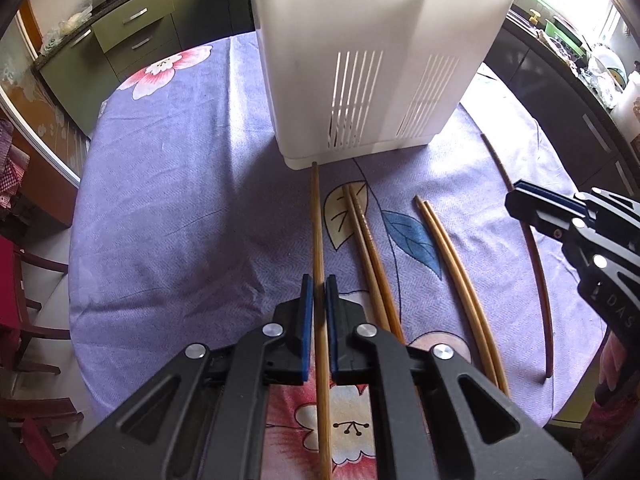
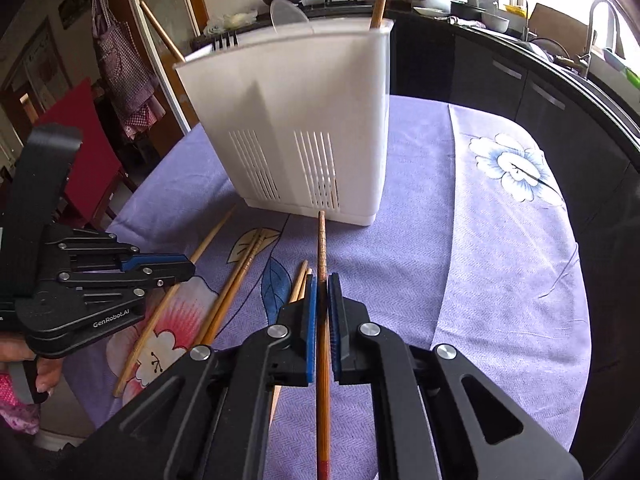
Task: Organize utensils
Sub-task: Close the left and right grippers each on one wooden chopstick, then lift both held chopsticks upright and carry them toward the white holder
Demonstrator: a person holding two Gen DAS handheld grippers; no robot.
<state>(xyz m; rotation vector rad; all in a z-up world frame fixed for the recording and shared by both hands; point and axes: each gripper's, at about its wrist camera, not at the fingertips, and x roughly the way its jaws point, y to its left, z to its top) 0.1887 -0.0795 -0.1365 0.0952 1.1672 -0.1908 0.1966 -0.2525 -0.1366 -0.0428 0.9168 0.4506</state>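
Left gripper [image 1: 319, 296] clamped, angled down, right gripper [image 2: 322, 294] clamped likewise

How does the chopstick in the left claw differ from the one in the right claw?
The pale chopstick in the left claw is light bamboo; the dark chopstick in the right claw is reddish brown. The pale chopstick looks plain; the dark chopstick has a ribbed-looking far end and a red near end. Both are clamped in shut claws and point toward the white holder.
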